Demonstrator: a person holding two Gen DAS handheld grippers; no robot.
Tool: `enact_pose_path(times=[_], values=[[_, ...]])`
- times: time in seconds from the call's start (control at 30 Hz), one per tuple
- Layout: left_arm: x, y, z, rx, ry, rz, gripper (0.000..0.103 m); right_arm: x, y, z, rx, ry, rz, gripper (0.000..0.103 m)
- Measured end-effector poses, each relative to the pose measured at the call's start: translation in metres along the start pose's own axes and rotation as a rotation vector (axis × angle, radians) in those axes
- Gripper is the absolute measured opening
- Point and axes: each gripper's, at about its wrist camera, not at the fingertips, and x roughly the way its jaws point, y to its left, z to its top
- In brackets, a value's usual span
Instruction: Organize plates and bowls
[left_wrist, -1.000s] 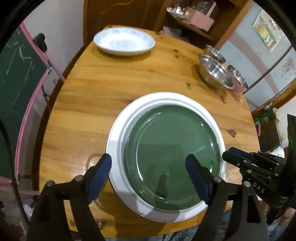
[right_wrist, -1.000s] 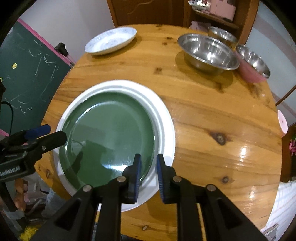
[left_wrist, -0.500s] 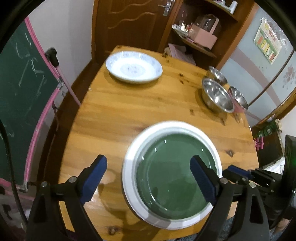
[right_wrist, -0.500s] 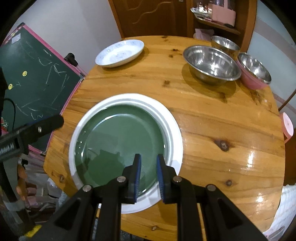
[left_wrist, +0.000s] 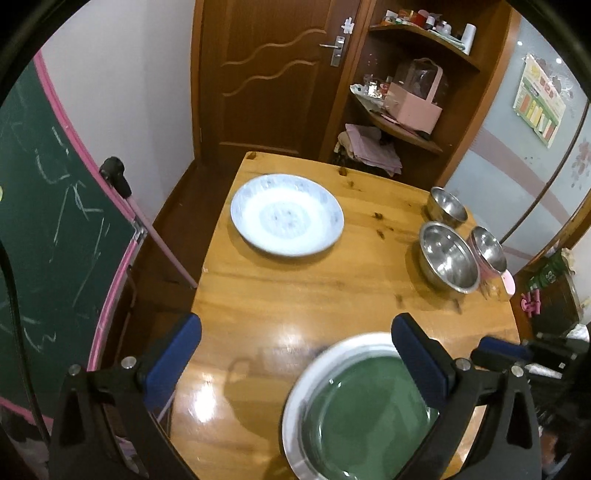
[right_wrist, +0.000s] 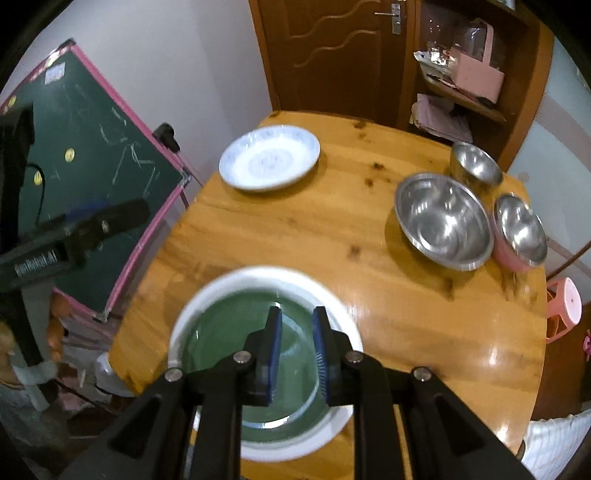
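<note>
A green plate (left_wrist: 365, 417) lies inside a larger white plate (left_wrist: 295, 406) at the near edge of the round wooden table (left_wrist: 332, 295). My left gripper (left_wrist: 295, 326) hangs above the table to the left of this stack. Its jaws are opening wide and nothing is between them. My right gripper (right_wrist: 297, 321) hovers over the green plate (right_wrist: 221, 332), nearly shut with a thin gap and holding nothing. A blue-patterned white plate (left_wrist: 286, 216) sits at the far left. Three steel bowls stand at the right: a large bowl (right_wrist: 443, 219), a small bowl (right_wrist: 474, 164) and a pink-sided bowl (right_wrist: 521, 230).
A green chalkboard with a pink frame (left_wrist: 55, 240) stands close to the table's left edge. Behind the table are a wooden door (left_wrist: 273, 74) and corner shelves with a pink box (left_wrist: 413, 107). A pink stool (right_wrist: 565, 306) stands to the right of the table.
Both grippers have risen and pulled back from the stacked plates, so more of the table and room shows. The left jaws have spread wider. The right jaws stay narrow.
</note>
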Motion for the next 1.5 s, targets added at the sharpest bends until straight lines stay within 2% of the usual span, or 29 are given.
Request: enact_pose_path(times=[0.2,0.43,0.5,0.53,0.6,0.73,0.87,1.1,1.17,1.23,1.3,1.4,1.47,1.5], values=[[0.019,0.012,0.039,-0.028,-0.008,0.015,0.102,0.005,-0.011,0.065,-0.024,0.002,-0.017,0.017],[0.052,0.029,0.093,-0.041,-0.014,0.054,0.102,0.017,-0.025,0.137,0.0,0.0,0.008,0.017],[0.066,0.037,0.104,-0.061,0.01,0.046,0.102,0.028,-0.029,0.155,0.024,0.009,0.045,0.019],[0.075,0.041,0.11,-0.072,0.021,0.038,0.102,0.036,-0.032,0.163,0.034,0.014,0.063,0.029],[0.096,0.051,0.119,-0.097,0.052,0.024,0.102,0.056,-0.036,0.176,0.053,0.025,0.071,0.038],[0.135,0.063,0.125,-0.119,0.092,0.047,0.102,0.102,-0.046,0.193,0.112,0.061,0.107,0.038],[0.171,0.073,0.131,-0.158,0.145,0.024,0.1,0.144,-0.056,0.201,0.176,0.094,0.155,0.038],[0.213,0.089,0.132,-0.239,0.218,-0.014,0.088,0.193,-0.058,0.206,0.201,0.151,0.157,0.038],[0.224,0.092,0.131,-0.253,0.243,-0.024,0.077,0.202,-0.057,0.206,0.202,0.161,0.159,0.038],[0.232,0.096,0.13,-0.266,0.262,-0.036,0.071,0.209,-0.055,0.206,0.197,0.169,0.151,0.037],[0.238,0.099,0.132,-0.271,0.27,-0.037,0.068,0.216,-0.054,0.207,0.197,0.178,0.143,0.031],[0.246,0.103,0.134,-0.274,0.281,-0.05,0.054,0.229,-0.055,0.208,0.203,0.209,0.136,0.018],[0.251,0.105,0.135,-0.277,0.294,-0.063,0.043,0.236,-0.056,0.207,0.209,0.228,0.137,0.012],[0.254,0.105,0.136,-0.275,0.299,-0.068,0.041,0.239,-0.056,0.206,0.212,0.234,0.141,0.009]])
